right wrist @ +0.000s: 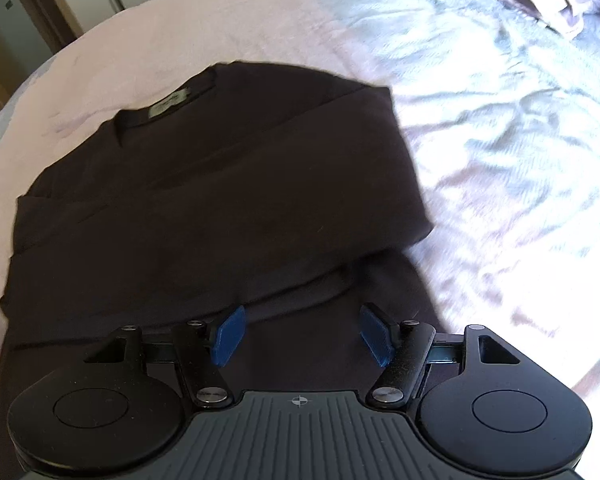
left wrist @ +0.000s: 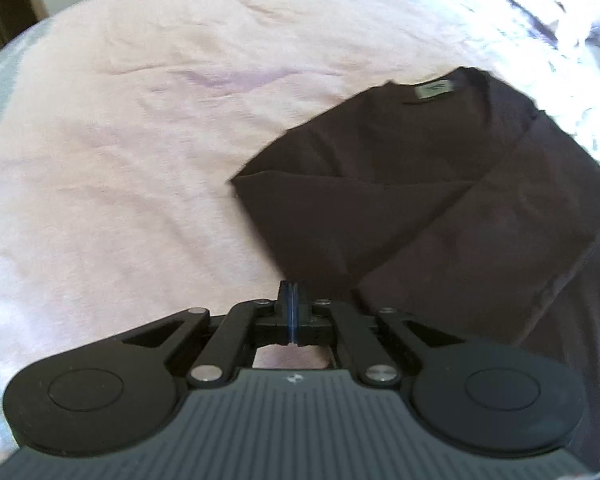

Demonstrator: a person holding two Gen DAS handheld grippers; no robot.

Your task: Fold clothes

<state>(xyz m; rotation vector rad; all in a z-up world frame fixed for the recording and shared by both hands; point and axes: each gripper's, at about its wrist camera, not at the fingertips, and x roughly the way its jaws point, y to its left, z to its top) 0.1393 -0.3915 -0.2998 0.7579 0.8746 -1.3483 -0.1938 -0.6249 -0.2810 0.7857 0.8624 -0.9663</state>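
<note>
Pink sheet [left wrist: 140, 140] around dark sweater [right wrist: 220, 200]

The shirt [right wrist: 204, 200] lies flat on the bed [right wrist: 480, 128], its neck label [right wrist: 170, 106] at the far end from me. My right fingers [right wrist: 230, 334] hover over its near hem; my left fingers [left wrist: 291, 300] sit at its left edge.

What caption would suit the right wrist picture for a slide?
Open right tool poised over a partly folded dark shirt, label showing at its collar, on a pale pink bedsheet.
</note>
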